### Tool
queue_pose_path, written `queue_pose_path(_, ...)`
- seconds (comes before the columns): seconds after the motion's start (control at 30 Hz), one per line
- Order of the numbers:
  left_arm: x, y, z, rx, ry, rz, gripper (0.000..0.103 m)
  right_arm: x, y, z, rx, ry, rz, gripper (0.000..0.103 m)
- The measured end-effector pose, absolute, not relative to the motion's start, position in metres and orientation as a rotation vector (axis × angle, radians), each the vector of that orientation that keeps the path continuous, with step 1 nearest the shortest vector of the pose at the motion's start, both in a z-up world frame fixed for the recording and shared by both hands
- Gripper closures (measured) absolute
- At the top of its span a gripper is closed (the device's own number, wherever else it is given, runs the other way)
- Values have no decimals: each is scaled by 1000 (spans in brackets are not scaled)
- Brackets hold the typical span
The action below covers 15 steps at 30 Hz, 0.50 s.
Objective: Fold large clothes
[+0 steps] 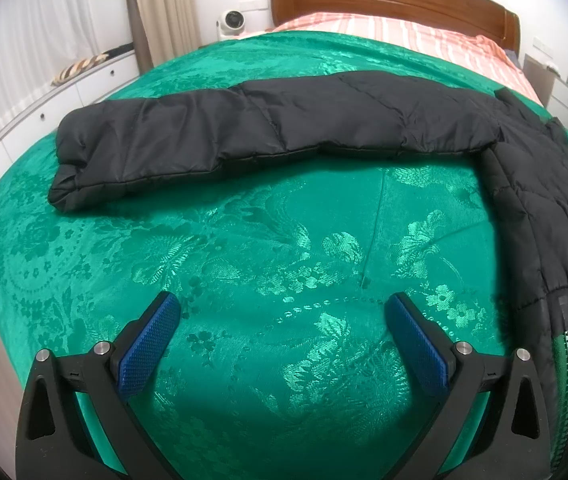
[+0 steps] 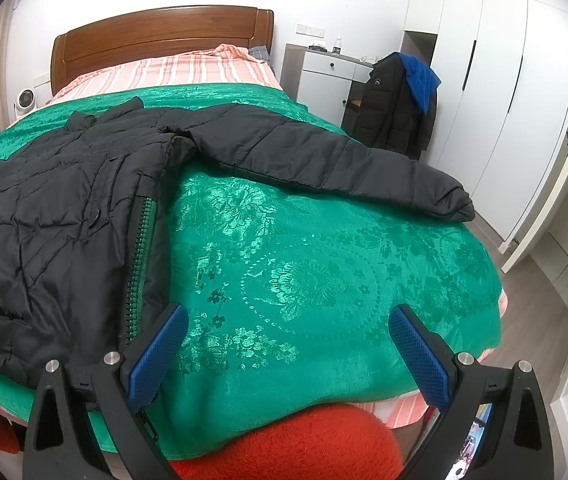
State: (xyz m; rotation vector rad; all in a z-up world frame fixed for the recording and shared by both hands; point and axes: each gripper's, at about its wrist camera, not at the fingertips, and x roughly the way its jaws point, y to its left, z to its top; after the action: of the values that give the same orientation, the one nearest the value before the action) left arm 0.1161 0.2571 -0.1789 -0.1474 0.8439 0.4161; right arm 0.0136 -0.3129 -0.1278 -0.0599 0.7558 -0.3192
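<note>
Your left gripper [image 1: 284, 312] and right gripper [image 2: 288, 324]: jaws wide, holding nothing. Black jacket [image 2: 52, 208] spread flat on green bedspread [image 2: 304, 264], sleeves outstretched.

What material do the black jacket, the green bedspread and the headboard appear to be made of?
Jacket: probably thin synthetic shell, nylon-like, padded; quilted stitch lines and faint sheen. Bedspread: woven fabric, maybe satin brocade; shiny floral pattern against matte ground. Headboard: wood or wood veneer, glossy brown finish.
</note>
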Motion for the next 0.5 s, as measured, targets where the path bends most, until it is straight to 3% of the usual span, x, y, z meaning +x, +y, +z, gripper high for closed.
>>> queue_pose_path(0.5,116,258,-178,-143,840,422,0,14,-313,-127,-60,752,-317,4)
